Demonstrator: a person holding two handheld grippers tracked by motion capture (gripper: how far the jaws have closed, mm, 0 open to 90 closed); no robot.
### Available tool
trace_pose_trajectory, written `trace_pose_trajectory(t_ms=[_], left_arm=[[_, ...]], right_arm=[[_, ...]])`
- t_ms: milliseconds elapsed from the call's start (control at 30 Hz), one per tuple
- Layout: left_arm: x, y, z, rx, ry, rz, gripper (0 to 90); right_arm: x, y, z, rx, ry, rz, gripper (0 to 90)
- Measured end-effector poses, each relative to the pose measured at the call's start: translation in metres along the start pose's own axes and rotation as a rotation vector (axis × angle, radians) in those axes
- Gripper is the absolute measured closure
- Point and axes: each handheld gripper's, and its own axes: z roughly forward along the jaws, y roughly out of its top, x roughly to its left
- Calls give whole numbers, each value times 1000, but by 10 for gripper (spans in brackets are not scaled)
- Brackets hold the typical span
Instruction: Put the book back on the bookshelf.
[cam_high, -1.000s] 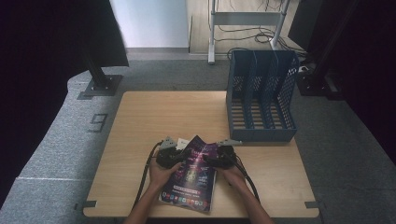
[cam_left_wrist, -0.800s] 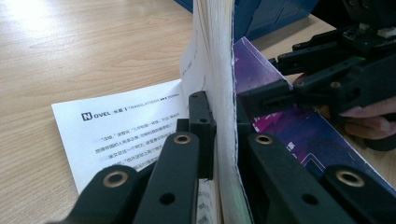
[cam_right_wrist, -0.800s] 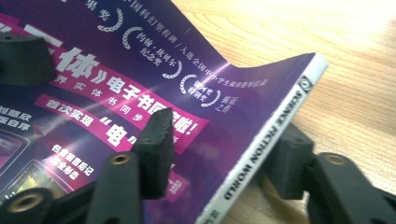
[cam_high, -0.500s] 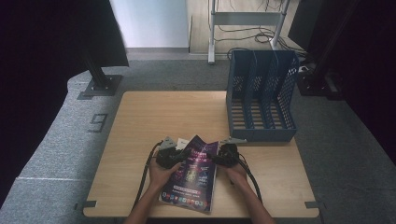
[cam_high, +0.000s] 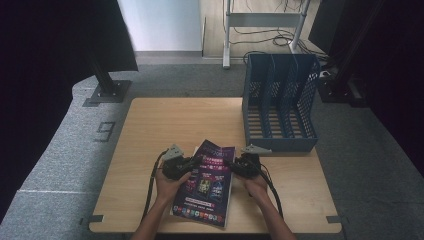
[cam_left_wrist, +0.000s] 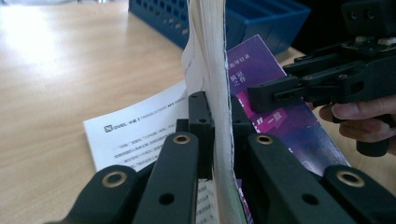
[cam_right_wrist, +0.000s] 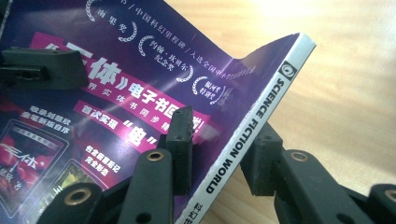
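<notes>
A purple magazine (cam_high: 207, 182) lies near the front edge of the wooden bench (cam_high: 165, 120), w/ a blue file rack (cam_high: 280, 102) at about 1 o'clock from it, well apart. Left tongs (cam_high: 192, 162) sit at the magazine's 9 o'clock edge, right tongs (cam_high: 234, 166) at its 3 o'clock edge. In the left gripper view the left tongs (cam_left_wrist: 215, 126) are clenched on a lifted sheaf of pages (cam_left_wrist: 210, 70), standing upright between the 2 jaws; a white inner page (cam_left_wrist: 140, 130) lies flat below. In the right gripper view the right tongs (cam_right_wrist: 224, 135) straddle the spine (cam_right_wrist: 257, 116), marked SCIENCE FICTION WORLD; the jaws look close on it, but can't tell if they touch.
</notes>
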Motion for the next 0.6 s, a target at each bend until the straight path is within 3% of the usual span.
trace_pose_trajectory(t_ms=[200, 467, 600], left_arm=[[-2, 5, -8, -32, -12, 3, 853], [-9, 15, -21, -80, -25, 24, 851], [-9, 16, -22, -82, -13, 24, 855]], right_arm=[[10, 8, -16, -62, 0, -42, 682], [24, 18, -36, -145, 1, -137, 693], [27, 20, -42, -164, 10, -164, 697]])
